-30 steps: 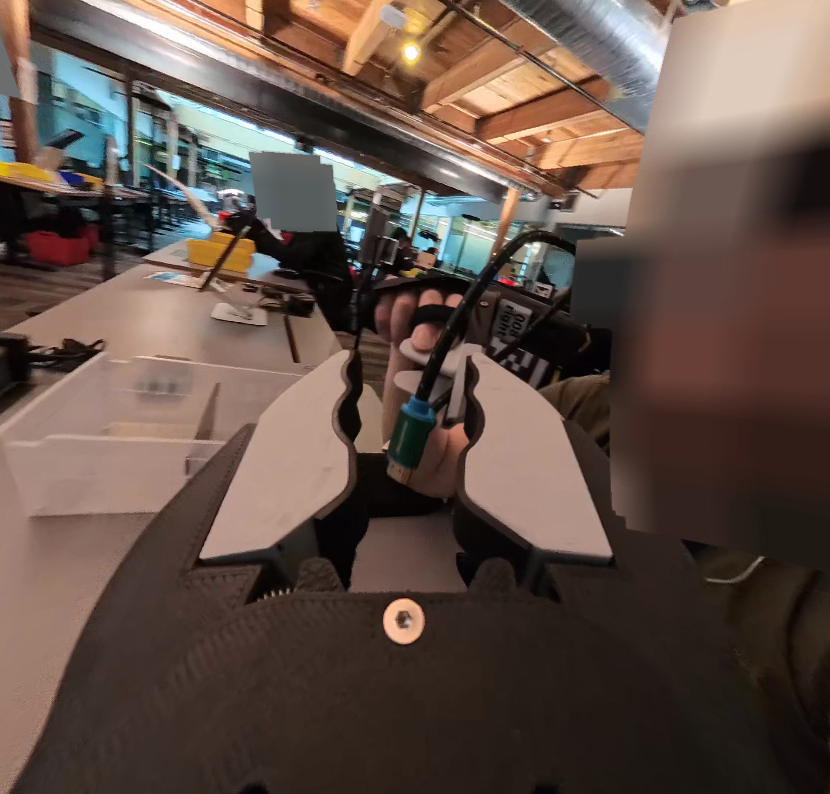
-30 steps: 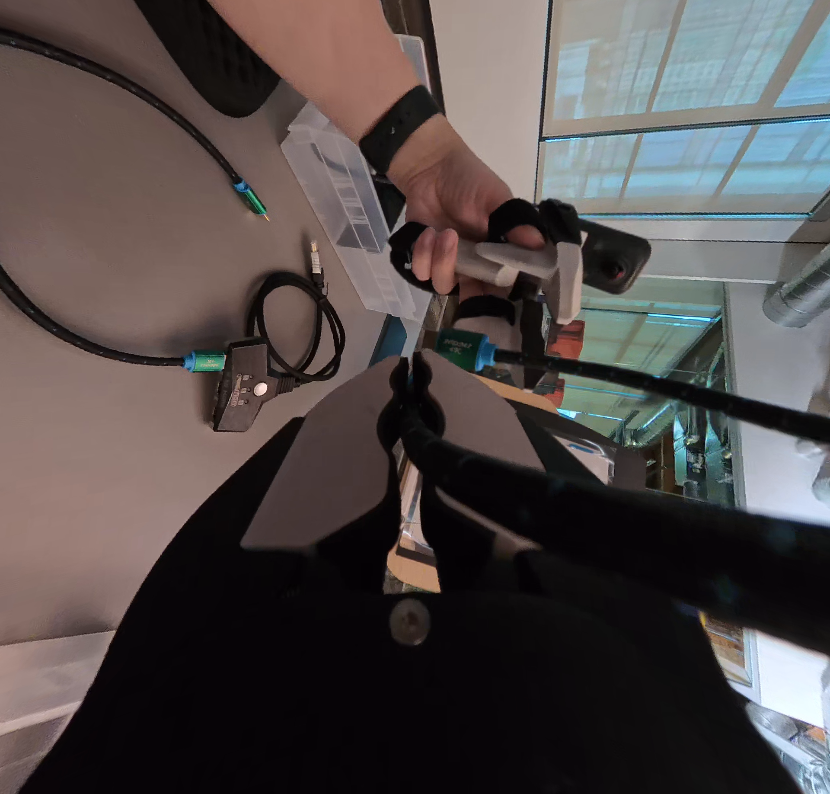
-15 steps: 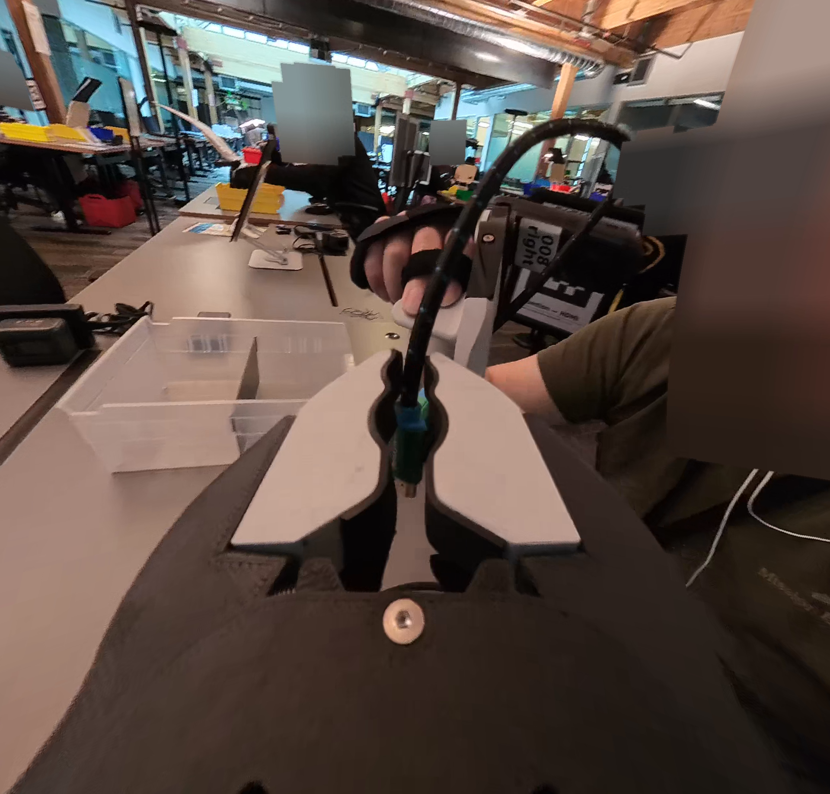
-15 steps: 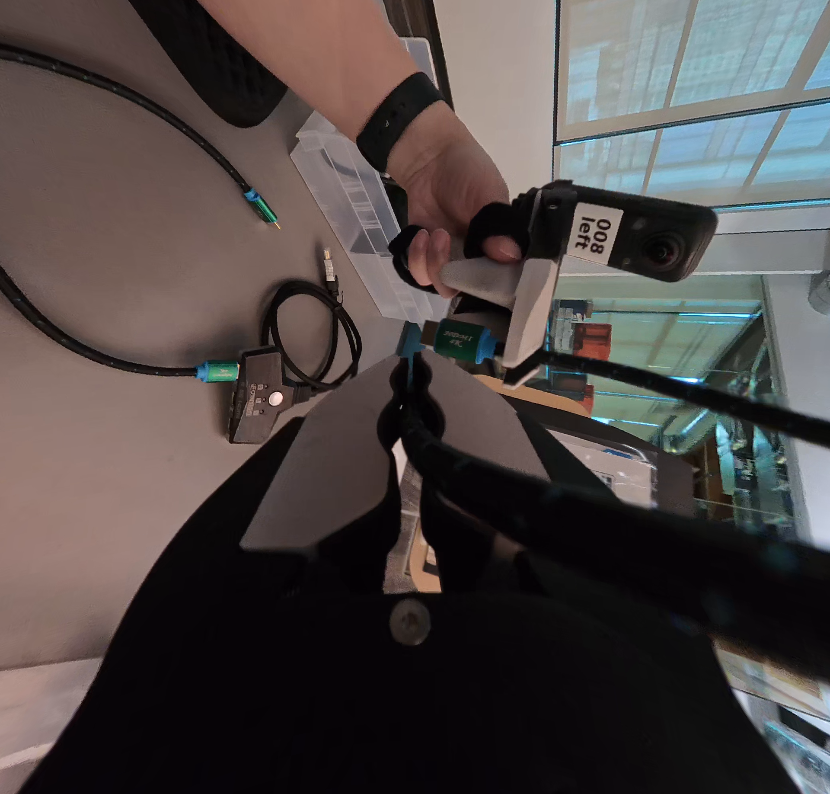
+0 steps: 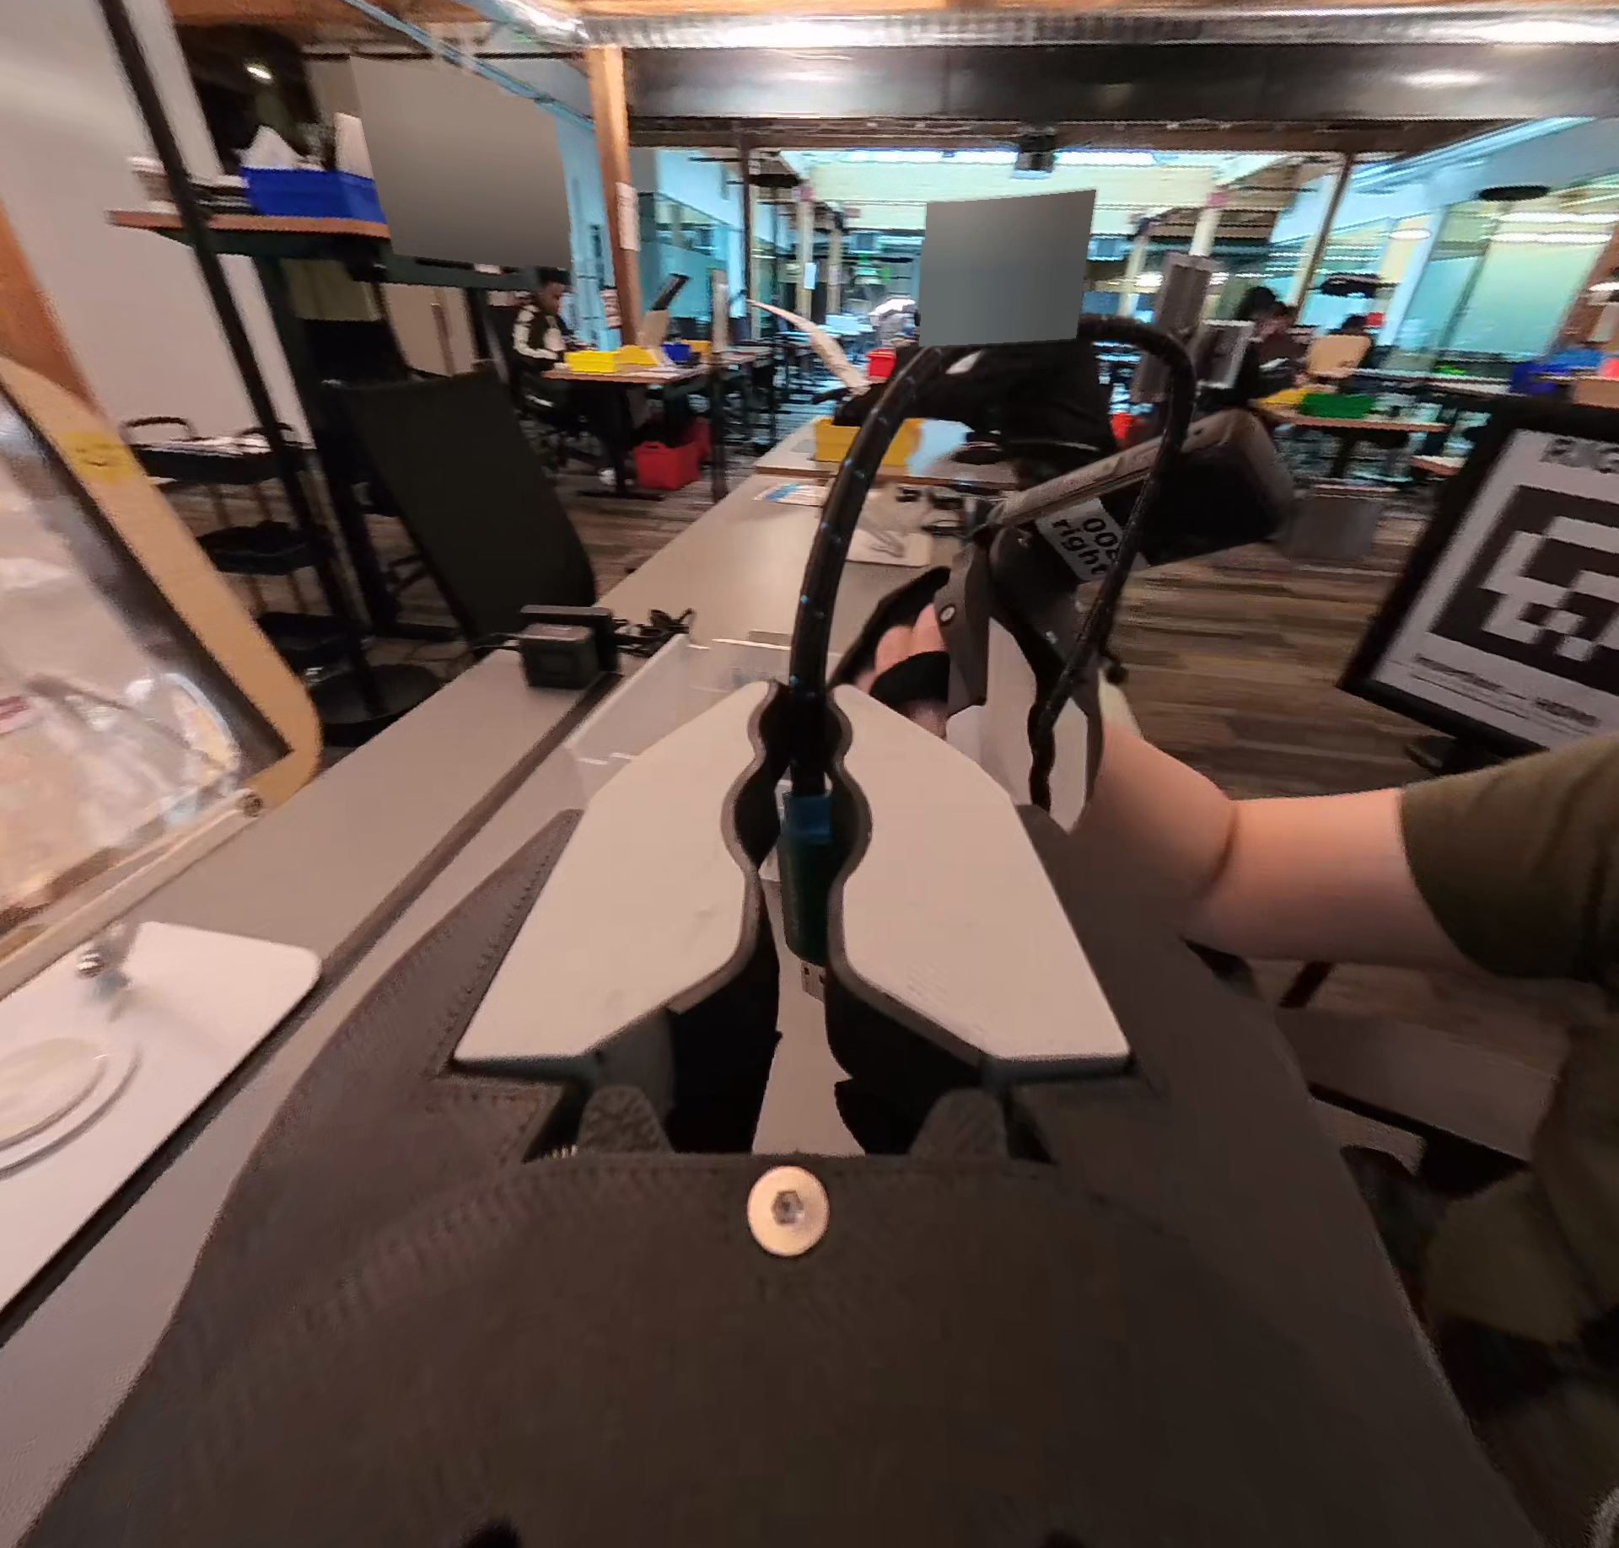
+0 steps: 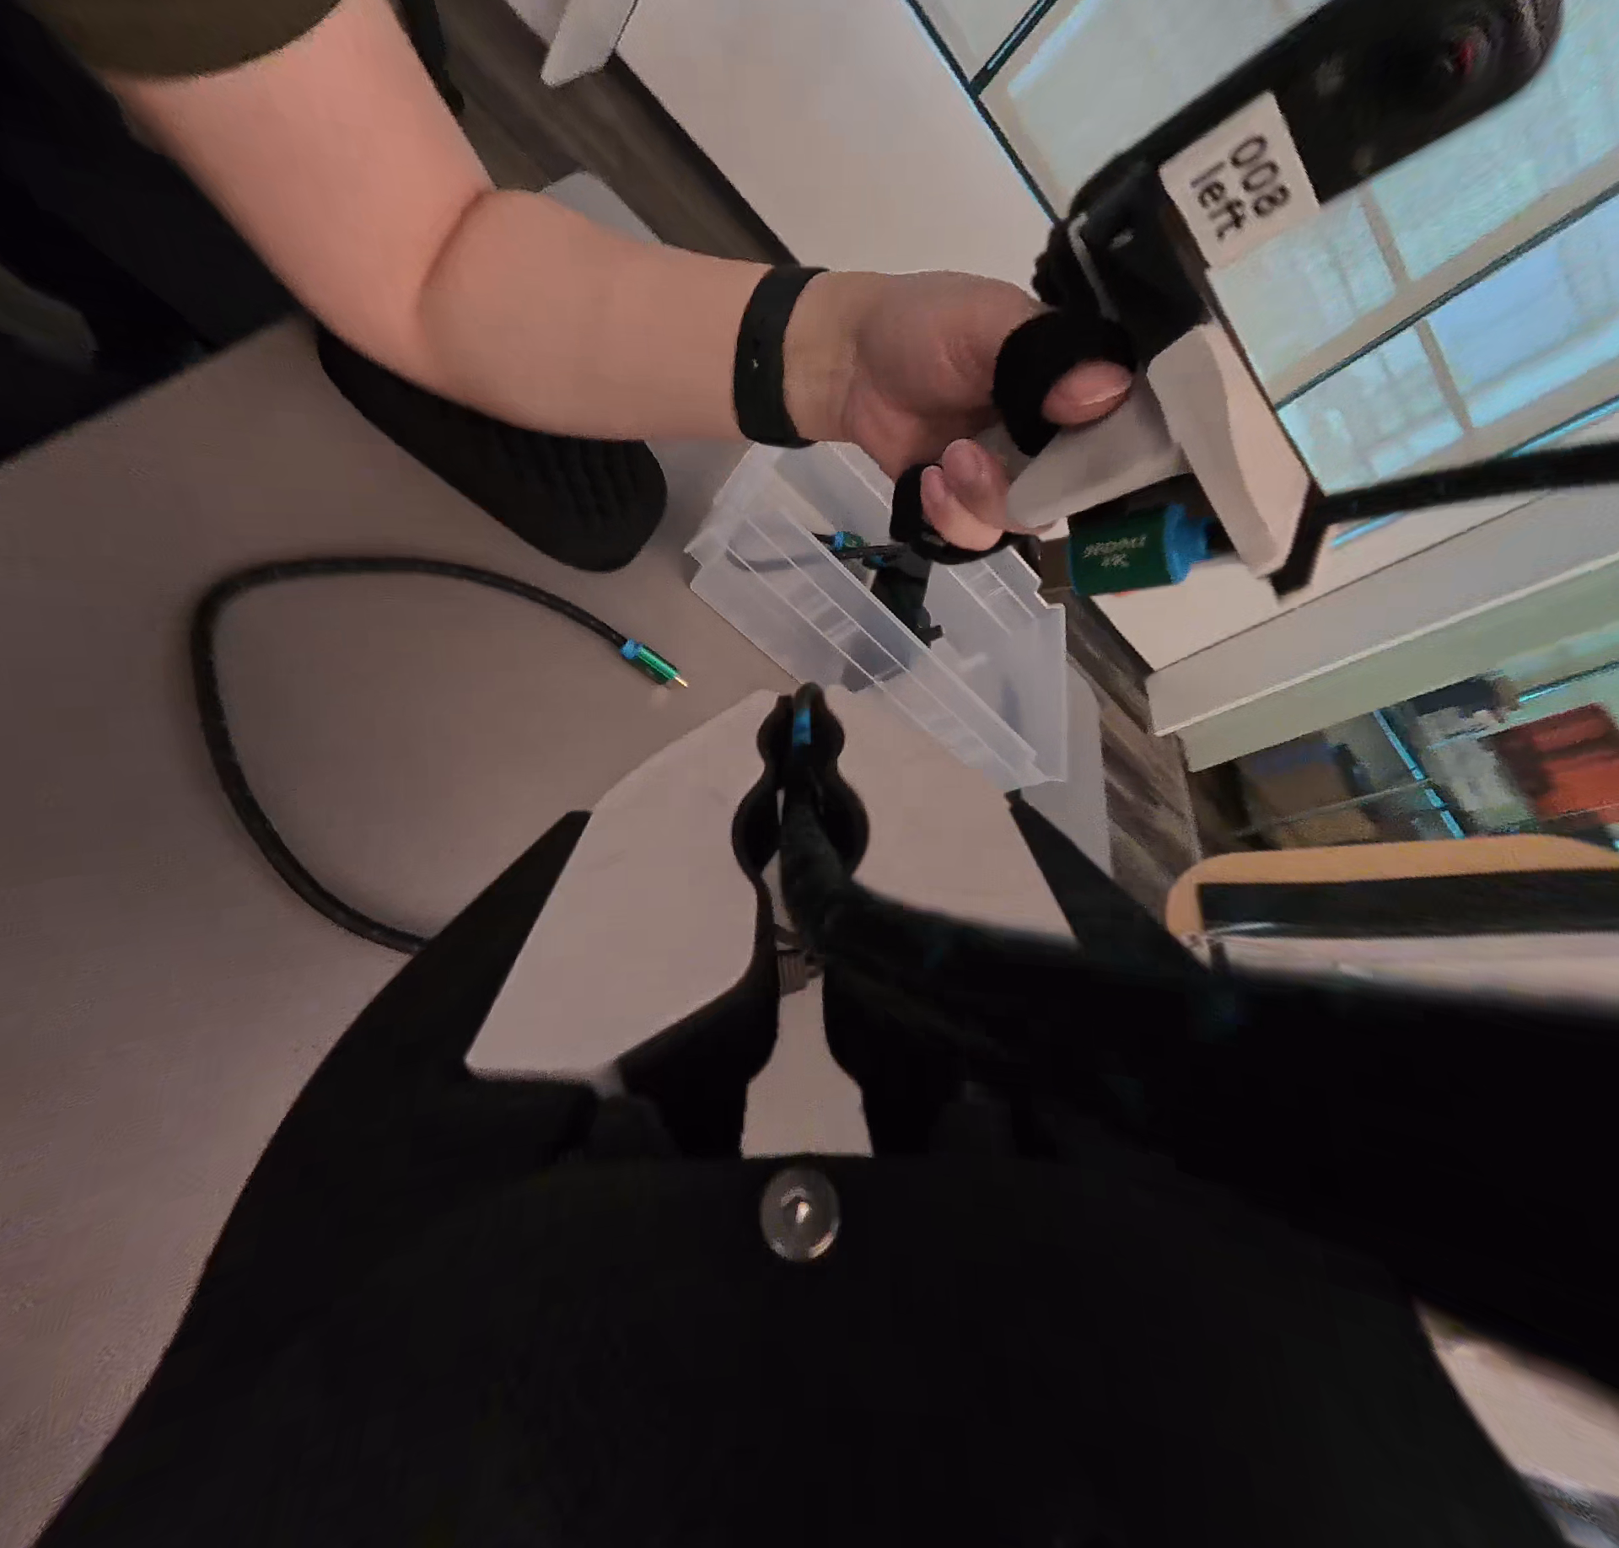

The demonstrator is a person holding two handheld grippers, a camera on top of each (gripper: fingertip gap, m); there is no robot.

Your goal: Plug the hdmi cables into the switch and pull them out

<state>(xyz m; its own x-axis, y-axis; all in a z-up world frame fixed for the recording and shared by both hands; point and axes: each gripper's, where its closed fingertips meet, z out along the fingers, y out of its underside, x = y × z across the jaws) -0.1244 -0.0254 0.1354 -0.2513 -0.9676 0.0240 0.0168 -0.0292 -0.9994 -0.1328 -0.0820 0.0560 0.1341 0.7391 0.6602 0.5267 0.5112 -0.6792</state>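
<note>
L gripper (image 5: pixel 802 748): grey jaws narrow, clamped on the green-and-blue HDMI plug (image 5: pixel 804 880) of a black braided cable (image 5: pixel 828 542); plug's metal tip points back toward the camera, cable arcs up and over to the right. R gripper (image 6: pixel 799 748): jaws narrow too, pinching the same black cable further along, a blue band showing at the tips. Both held in the air above the grey counter (image 6: pixel 114 718). In the right wrist view a second black braided cable w/ green plug (image 6: pixel 653 665) lies loose on the counter, near a clear plastic divided bin (image 6: pixel 876 621). Switch not visible in either view.
</note>
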